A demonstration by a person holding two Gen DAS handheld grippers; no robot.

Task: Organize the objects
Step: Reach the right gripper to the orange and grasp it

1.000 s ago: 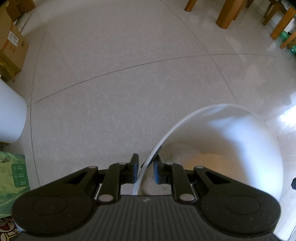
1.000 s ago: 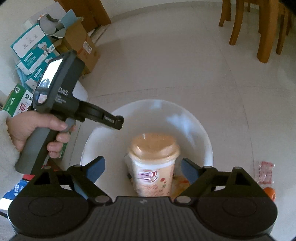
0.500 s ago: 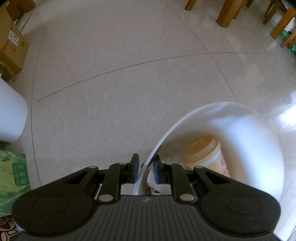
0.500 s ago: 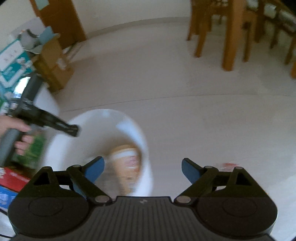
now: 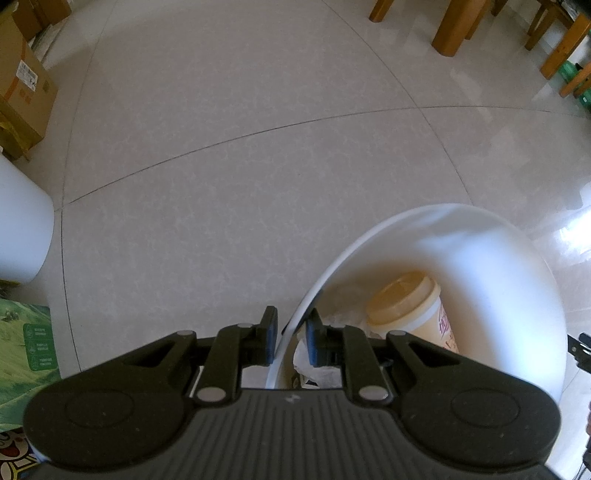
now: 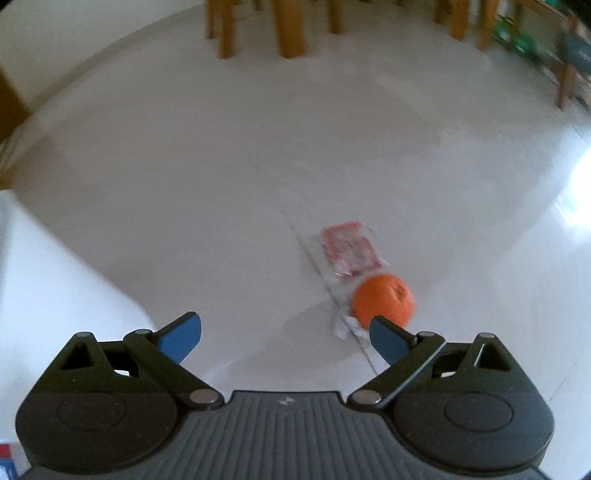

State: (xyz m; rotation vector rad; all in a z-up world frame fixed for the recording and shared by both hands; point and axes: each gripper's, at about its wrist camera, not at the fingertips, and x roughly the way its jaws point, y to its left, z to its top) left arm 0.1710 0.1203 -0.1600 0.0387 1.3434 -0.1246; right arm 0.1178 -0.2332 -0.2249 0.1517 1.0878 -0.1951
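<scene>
- My left claw (image 5: pixel 291 338) is pinching the rim of the white bucket (image 5: pixel 509 280), one finger outside the wall and one inside.
- Inside that bucket I see a milk-tea cup (image 5: pixel 410 310) with a tan lid, leaning toward the right wall, and crumpled clear wrapping (image 5: pixel 314 365) just beside it at the bottom.
- Beyond the bucket lies the pale tiled floor (image 5: pixel 240 166); a cardboard box (image 5: pixel 22 88) sits at the far left, a second white container (image 5: pixel 18 229) at the left edge, and a green printed pack (image 5: pixel 22 350) below it.
- Wooden furniture legs (image 5: pixel 454 29) stand at the top right.
- My right claw (image 6: pixel 284 341) is spread wide and holds nothing, hovering above the floor.
- Just past its right fingertip (image 6: pixel 388 339) rests an orange (image 6: pixel 384 302); I cannot tell whether they touch.
- A red-and-white snack packet (image 6: pixel 349 251) lies flat on the floor, touching or just beside the orange on its far side. This view is motion-blurred.
- The white bucket wall fills the left edge of the right view.
</scene>
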